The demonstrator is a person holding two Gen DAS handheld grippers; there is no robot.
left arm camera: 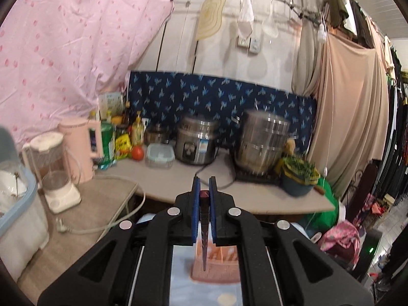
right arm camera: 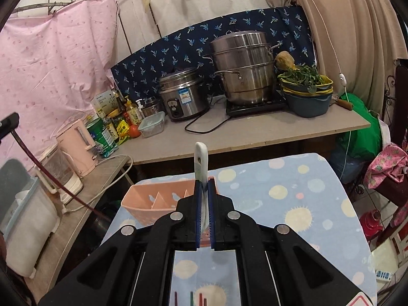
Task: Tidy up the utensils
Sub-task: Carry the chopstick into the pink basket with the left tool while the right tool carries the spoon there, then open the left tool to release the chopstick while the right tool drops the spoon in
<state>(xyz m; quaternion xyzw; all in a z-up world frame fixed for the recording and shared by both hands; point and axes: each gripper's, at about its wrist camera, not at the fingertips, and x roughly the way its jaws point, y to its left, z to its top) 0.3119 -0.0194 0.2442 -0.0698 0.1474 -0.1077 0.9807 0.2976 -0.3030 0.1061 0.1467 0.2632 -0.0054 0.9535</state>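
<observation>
My left gripper [left arm camera: 204,182] is shut on a dark red chopstick [left arm camera: 204,232] that hangs point down above the pink utensil holder [left arm camera: 216,262]. My right gripper [right arm camera: 203,185] is shut on a white spoon [right arm camera: 200,160], handle pointing up, just in front of the same pink holder [right arm camera: 150,201], which has divided compartments and stands on the dotted blue cloth [right arm camera: 293,199]. The left gripper with its chopstick also shows at the left edge of the right wrist view [right arm camera: 10,122]. Several coloured chopsticks [right arm camera: 191,298] lie on the cloth near the bottom edge.
A counter [right arm camera: 255,130] behind holds a rice cooker [right arm camera: 181,97], a stacked steel steamer [right arm camera: 244,68], a basin of greens [right arm camera: 306,89], bottles and a plastic box [right arm camera: 151,123]. A pink kettle [left arm camera: 79,148] and a blender [left arm camera: 56,173] stand on a low side table at left.
</observation>
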